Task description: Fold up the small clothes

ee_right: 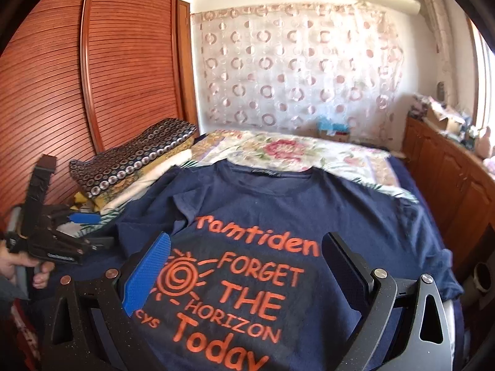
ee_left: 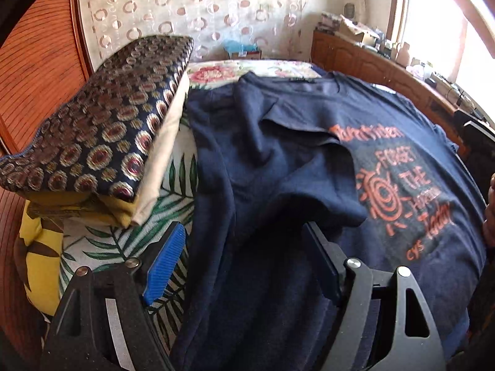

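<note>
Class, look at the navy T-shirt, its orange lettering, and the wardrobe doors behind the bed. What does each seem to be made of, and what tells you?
Navy T-shirt: probably matte cotton knit; it lies in soft creases.
Orange lettering: seemingly a flat printed ink layer on the cloth.
Wardrobe doors: likely reddish, slightly glossy wood or veneer with horizontal slats.

Both tongs are spread wide with nothing gripped: the left tongs (ee_left: pixel 244 259), also seen at nine o'clock from the right wrist and held by a hand (ee_right: pixel 21 267), and the right tongs (ee_right: pixel 247 266).
</note>
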A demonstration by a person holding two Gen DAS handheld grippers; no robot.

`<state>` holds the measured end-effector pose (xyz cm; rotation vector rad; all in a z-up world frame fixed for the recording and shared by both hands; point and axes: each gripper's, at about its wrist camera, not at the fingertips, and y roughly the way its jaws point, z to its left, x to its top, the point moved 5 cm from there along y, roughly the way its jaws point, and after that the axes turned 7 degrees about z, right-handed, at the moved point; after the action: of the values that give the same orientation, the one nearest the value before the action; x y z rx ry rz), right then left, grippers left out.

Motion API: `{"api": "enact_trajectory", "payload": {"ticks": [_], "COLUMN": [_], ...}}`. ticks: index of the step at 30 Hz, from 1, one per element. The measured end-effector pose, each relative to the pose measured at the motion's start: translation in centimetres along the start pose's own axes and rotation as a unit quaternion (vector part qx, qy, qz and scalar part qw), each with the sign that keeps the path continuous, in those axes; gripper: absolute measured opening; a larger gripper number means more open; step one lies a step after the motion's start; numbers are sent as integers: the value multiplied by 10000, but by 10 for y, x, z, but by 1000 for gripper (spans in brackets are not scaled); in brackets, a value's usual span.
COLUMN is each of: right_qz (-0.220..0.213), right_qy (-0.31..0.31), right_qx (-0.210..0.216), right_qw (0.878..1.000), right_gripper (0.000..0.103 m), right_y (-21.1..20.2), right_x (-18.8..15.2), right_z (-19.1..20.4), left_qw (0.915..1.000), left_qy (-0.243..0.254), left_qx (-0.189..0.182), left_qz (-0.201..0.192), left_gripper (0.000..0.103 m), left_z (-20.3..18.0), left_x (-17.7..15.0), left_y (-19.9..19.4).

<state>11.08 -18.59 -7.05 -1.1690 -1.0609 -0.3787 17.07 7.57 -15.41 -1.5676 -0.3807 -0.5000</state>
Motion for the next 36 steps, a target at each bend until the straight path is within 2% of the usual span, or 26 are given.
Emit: {"api": "enact_trajectory", "payload": {"ticks": [2,4,9,11,13,16,19,22,27,32,33,36], "right_qz": [144,270,452,583,662,664,726,1075,1298,1729,1710,1680], "right_qy": [92,127,-265,-384,-440,-561,-748,-785,-1144,-1412,-1365,-1231], "right_qx": [249,405,419,502,552,463,437,789,1034,496,526,230], "right_qw": [9995,9987,9977,9963,9953,9951,9936,9880,9795,9735,9744,9778], "right_gripper": [99,99,96,90,74,61,61,61,60,60,60,54], "right_y": [9,18,50,69,88,117,140,161,181,211,216,223], "right_x": [4,8,22,28,33,46,56,57,61,57,59,65], "right_z": [-2,-3,2,7,12,16,22,33,54,53,52,36], "left_qw": [9999,9999,9999,9999,9999,9999,9999,9999,9999,9999,9999,9999], "left_qy": [25,-24,8,22,23,13,5,6,6,5,5,6], "left_qx": [64,14,-4,3,-4,-17,-24,-27,-28,-27,-28,-30], "left_qz": [137,99,113,111,112,114,116,116,117,117,116,115], "left_gripper": [79,79,82,83,83,84,85,85,85,85,85,85], "left_z": [-2,-1,-3,-4,-3,0,2,3,3,2,2,3], "left_x": [-5,-7,-9,-10,-6,-1,1,2,2,2,2,2], "left_y": [8,7,7,7,8,10,11,12,12,12,12,12]}}
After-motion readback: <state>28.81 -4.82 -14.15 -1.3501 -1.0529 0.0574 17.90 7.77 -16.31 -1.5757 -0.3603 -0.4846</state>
